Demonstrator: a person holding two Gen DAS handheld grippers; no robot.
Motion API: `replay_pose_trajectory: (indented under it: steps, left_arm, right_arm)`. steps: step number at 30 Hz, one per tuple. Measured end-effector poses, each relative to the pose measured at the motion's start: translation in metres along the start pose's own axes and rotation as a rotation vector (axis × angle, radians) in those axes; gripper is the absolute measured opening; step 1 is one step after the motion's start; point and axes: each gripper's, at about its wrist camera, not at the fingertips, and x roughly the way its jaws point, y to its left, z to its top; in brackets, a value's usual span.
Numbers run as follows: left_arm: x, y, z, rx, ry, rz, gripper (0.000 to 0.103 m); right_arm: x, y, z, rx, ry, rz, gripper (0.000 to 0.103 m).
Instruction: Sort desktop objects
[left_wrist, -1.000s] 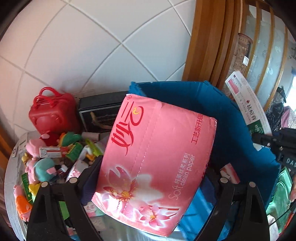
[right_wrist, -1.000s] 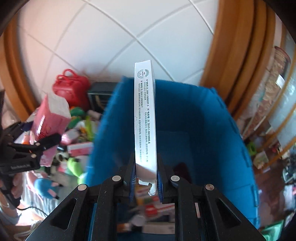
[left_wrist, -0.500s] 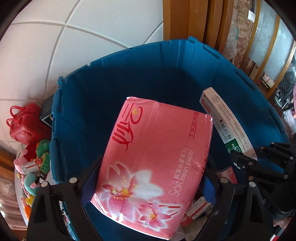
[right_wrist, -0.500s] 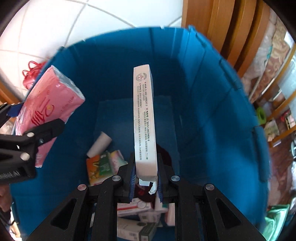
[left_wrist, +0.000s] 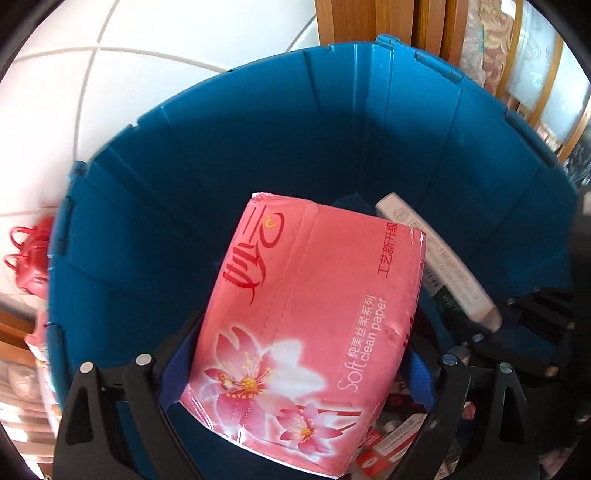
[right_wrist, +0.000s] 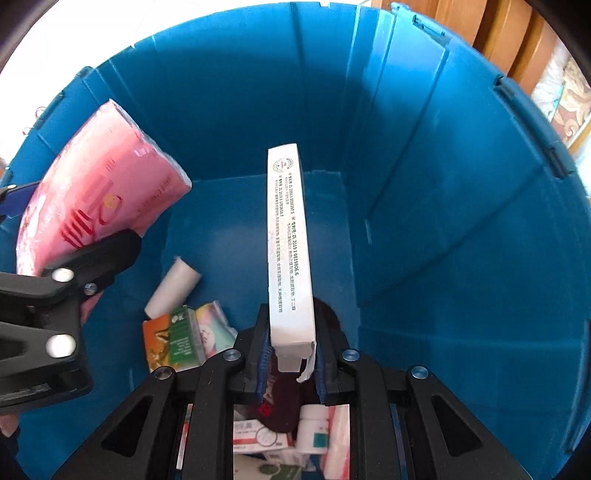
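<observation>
My left gripper (left_wrist: 295, 369) is shut on a pink tissue pack (left_wrist: 306, 325) with flowers printed on it, held inside the blue bin (left_wrist: 258, 155). The pack also shows at the left in the right wrist view (right_wrist: 96, 199). My right gripper (right_wrist: 290, 354) is shut on a long white box (right_wrist: 288, 243) with small print, held upright over the bin's (right_wrist: 443, 184) floor. The white box shows beside the pack in the left wrist view (left_wrist: 436, 258).
On the bin floor lie a white roll (right_wrist: 171, 288), an orange-green carton (right_wrist: 173, 338), a white pill bottle (right_wrist: 312, 428) and several small boxes. A red toy case (left_wrist: 29, 254) and a tiled wall (left_wrist: 110, 74) are outside the bin, left.
Both grippers have moved from above the cluttered table down into the blue bin with their loads. The bin walls now fill both views, and the floor items are closer.
</observation>
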Motion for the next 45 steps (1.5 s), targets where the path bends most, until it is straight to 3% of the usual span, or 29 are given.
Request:
replay_pose_trajectory:
  steps: [2, 3, 5, 7, 9, 11, 12, 17, 18, 19, 20, 21, 23, 26, 30, 34, 45]
  left_arm:
    - [0.003, 0.008, 0.006, -0.04, -0.003, -0.072, 0.095]
    - [0.007, 0.012, 0.008, -0.07, 0.013, -0.061, 0.095]
    - [0.01, 0.016, 0.009, -0.095, 0.026, -0.032, 0.095]
    - [0.011, 0.015, 0.009, -0.076, 0.032, -0.023, 0.095]
    - [0.009, 0.016, 0.008, -0.081, 0.024, -0.056, 0.095]
    - [0.005, 0.02, 0.009, -0.104, 0.003, -0.137, 0.095]
    - [0.003, 0.022, 0.009, -0.113, 0.006, -0.142, 0.095]
    - [-0.013, 0.025, 0.004, -0.115, -0.042, -0.11, 0.095]
    - [-0.018, 0.023, 0.004, -0.093, -0.078, -0.123, 0.097]
    - [-0.02, 0.022, 0.005, -0.053, -0.1, -0.087, 0.097]
    - [-0.018, 0.025, 0.006, -0.038, -0.086, -0.031, 0.097]
    - [-0.022, 0.024, 0.004, -0.042, -0.08, -0.03, 0.096]
    - [-0.038, 0.02, 0.001, -0.031, -0.119, -0.119, 0.097]
    - [-0.047, 0.018, -0.001, -0.051, -0.075, -0.002, 0.097]
    - [-0.065, 0.018, -0.017, -0.101, -0.021, -0.089, 0.096]
    - [-0.101, 0.029, -0.042, -0.067, -0.099, -0.099, 0.097]
    - [-0.196, 0.036, -0.154, -0.076, -0.281, -0.19, 0.097]
  right_arm:
    - [0.005, -0.003, 0.002, 0.013, 0.011, -0.006, 0.02]
    - [0.007, -0.004, 0.002, 0.018, 0.014, -0.015, 0.023]
    - [0.009, -0.006, 0.002, 0.023, 0.02, -0.024, 0.034]
    - [0.009, -0.008, 0.001, 0.03, 0.026, -0.02, 0.06]
    - [0.008, -0.008, 0.0, 0.029, 0.026, -0.025, 0.069]
    - [0.007, -0.005, -0.001, 0.024, 0.03, -0.029, 0.071]
    - [0.006, -0.005, 0.0, 0.027, 0.031, -0.029, 0.074]
    - [-0.008, -0.011, -0.004, 0.039, 0.022, -0.026, 0.089]
    - [-0.011, -0.009, -0.002, 0.037, 0.019, -0.028, 0.093]
    - [-0.012, -0.008, 0.001, 0.036, 0.018, -0.027, 0.098]
    - [-0.016, -0.008, 0.001, 0.036, 0.016, -0.024, 0.1]
    - [-0.021, -0.008, 0.0, 0.04, 0.012, -0.023, 0.101]
    - [-0.03, -0.006, -0.001, 0.042, 0.004, -0.027, 0.102]
    - [-0.038, -0.003, -0.006, 0.042, -0.004, -0.039, 0.102]
    - [-0.054, 0.001, -0.019, 0.038, -0.017, -0.03, 0.103]
    - [-0.076, 0.01, -0.039, 0.013, -0.041, -0.013, 0.103]
    - [-0.147, 0.042, -0.112, -0.099, -0.192, 0.016, 0.103]
